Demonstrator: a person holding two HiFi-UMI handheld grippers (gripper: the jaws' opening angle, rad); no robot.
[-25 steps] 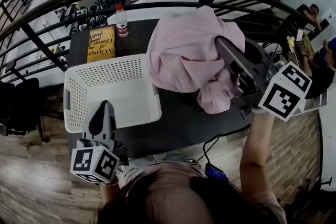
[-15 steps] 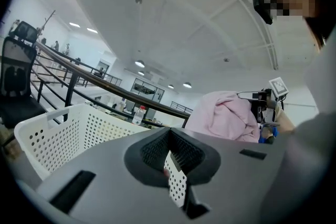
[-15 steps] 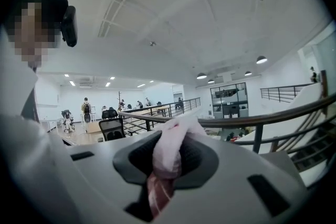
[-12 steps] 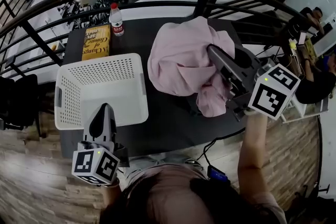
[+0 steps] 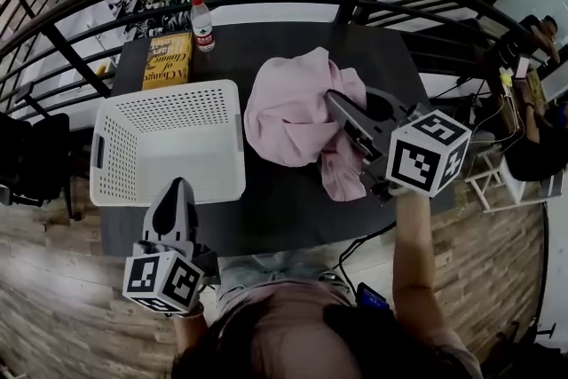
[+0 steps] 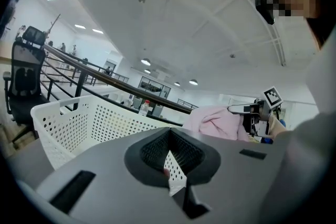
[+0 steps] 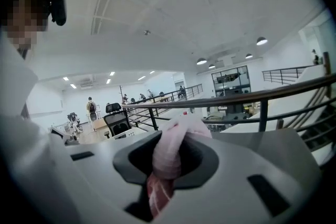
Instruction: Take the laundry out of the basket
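The left gripper point(image 5: 178, 186) hangs at the near edge of the table point(image 5: 293, 210) with its fingers drawn together on nothing. Its gripper view shows only a sliver of perforated plastic past them. It looks parked, kept clear of the work. Just ahead of those fingertips stands the white basket point(image 5: 177, 113), upright. Its floor shows bare, so the emptying seems done. Beyond the basket, far from those fingers, lie a yellow book point(image 5: 168, 60) and a water bottle point(image 5: 202, 22).

To the right, beside the basket, the pink garment point(image 5: 288, 106) is heaped on the table, well apart from the left fingertips. The right gripper point(image 5: 337, 107) is clamped on a fold of it, and in its gripper view pink cloth is bunched between the jaws. That grip seems to be there to carry the garment down to the table, so letting go looks like the next move.
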